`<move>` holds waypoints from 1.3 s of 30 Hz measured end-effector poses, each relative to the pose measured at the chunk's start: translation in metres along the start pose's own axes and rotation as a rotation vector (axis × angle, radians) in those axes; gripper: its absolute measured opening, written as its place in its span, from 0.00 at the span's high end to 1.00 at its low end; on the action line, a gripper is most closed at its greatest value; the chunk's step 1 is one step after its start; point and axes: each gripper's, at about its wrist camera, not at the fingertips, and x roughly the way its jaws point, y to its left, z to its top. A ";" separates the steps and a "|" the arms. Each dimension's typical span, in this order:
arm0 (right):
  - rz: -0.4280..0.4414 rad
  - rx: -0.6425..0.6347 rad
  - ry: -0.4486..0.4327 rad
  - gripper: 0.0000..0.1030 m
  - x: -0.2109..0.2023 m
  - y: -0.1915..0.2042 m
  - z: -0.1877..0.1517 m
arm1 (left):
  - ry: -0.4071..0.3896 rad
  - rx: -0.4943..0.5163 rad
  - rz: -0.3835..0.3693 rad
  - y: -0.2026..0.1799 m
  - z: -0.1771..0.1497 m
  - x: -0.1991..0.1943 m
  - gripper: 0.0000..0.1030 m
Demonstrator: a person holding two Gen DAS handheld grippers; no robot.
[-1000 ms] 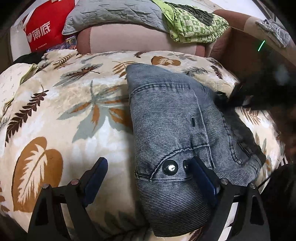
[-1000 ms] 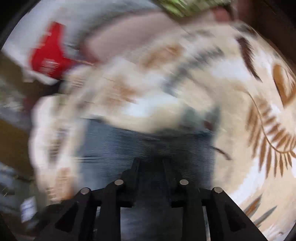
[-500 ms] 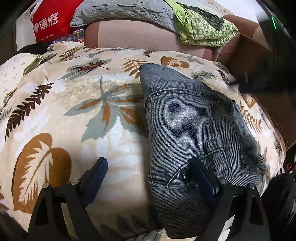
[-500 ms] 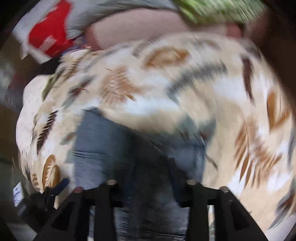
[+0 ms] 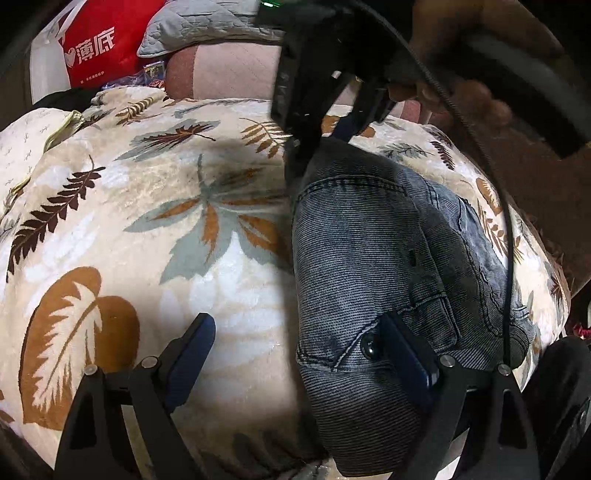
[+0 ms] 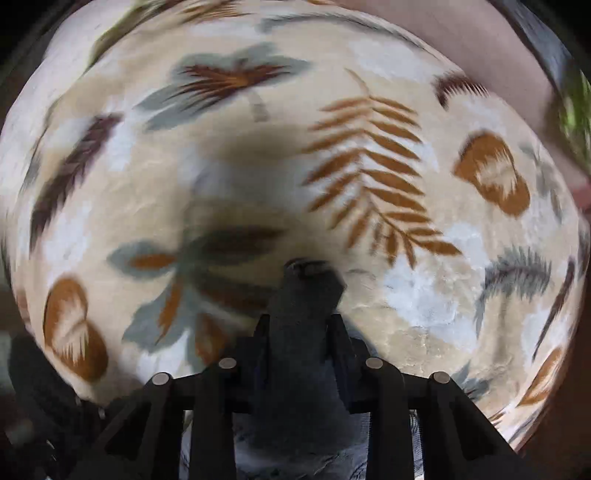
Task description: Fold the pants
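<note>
Pants (image 5: 384, 258): grey-blue denim, lying in a compact folded bundle on the leaf-print blanket (image 5: 147, 229), toward its right side in the left wrist view. Waistband button (image 5: 369, 345) faces up at the near end; pocket seams and a belt loop show on top.

Surroundings: red bag (image 5: 96, 40), grey quilted pillow (image 5: 207, 26) and pink cushion (image 5: 236, 70) beyond the blanket's far edge.

Risks, judged from this moment:
- Far end of the bundle is pinched and appears lifted. If the cloth slips from the grip, the layers may spring open and undo the fold.
- Denim is thick and stiff; a narrow pinch may catch only the top layer, so the lower layers lag and the fold goes crooked.
- Right wrist view is motion-blurred, suggesting a quick swing; speed could drag the whole bundle across the plush blanket instead of turning it over.
- Near end is not pinned, so nothing resists such a drag.

Left gripper (image 5: 295, 350): fingers spread wide, holding nothing. Right-hand finger (image 5: 406, 354) rests on or just over the denim beside the button; contact cannot be confirmed. Left-hand finger hangs over bare blanket.

Right gripper (image 6: 303, 328): fingers drawn close together, clamped on a dark wad of denim that sticks out past the tips. Seen from the left wrist, it sits at the bundle's far end.
</note>
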 end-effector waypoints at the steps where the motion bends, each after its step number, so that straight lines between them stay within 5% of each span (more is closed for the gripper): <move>1: -0.030 0.024 -0.018 0.69 0.000 -0.007 0.001 | 0.004 -0.001 -0.002 0.000 0.000 0.000 0.11; 6: -0.120 0.192 -0.218 0.67 -0.023 -0.046 -0.012 | 0.003 -0.003 -0.005 0.001 0.000 0.000 0.11; 11: 0.087 0.221 -0.362 0.64 -0.062 -0.046 -0.066 | 0.002 -0.007 -0.008 0.002 0.001 0.001 0.11; 13: 0.175 0.202 -0.367 0.45 -0.062 -0.034 -0.084 | 0.001 -0.008 -0.009 0.001 0.001 0.001 0.11; 15: 0.177 0.197 -0.356 0.39 -0.043 -0.032 -0.099 | 0.001 -0.018 -0.013 0.002 0.000 0.001 0.11; 17: 0.083 0.193 -0.274 0.40 -0.003 -0.038 -0.102 | -0.008 -0.027 -0.016 0.003 0.000 0.000 0.11; 18: 0.128 0.204 -0.287 0.40 0.008 -0.044 -0.103 | -0.012 -0.035 -0.021 0.004 0.000 -0.001 0.11; 23: 0.185 0.273 -0.428 0.39 -0.035 -0.055 -0.123 | -0.047 -0.067 -0.056 0.012 0.000 -0.015 0.12; 28: 0.211 0.325 -0.483 0.37 -0.042 -0.080 -0.182 | -0.124 -0.134 -0.030 0.024 0.009 -0.037 0.12; 30: 0.191 0.340 -0.441 0.35 -0.016 -0.089 -0.197 | -0.122 -0.148 -0.021 0.024 0.011 -0.036 0.12; 32: 0.144 0.376 -0.355 0.34 0.024 -0.102 -0.205 | -0.033 -0.082 0.009 0.014 0.010 -0.016 0.12; 39: 0.242 0.424 -0.531 0.34 -0.015 -0.116 -0.222 | -0.099 -0.029 0.054 -0.006 0.014 -0.035 0.12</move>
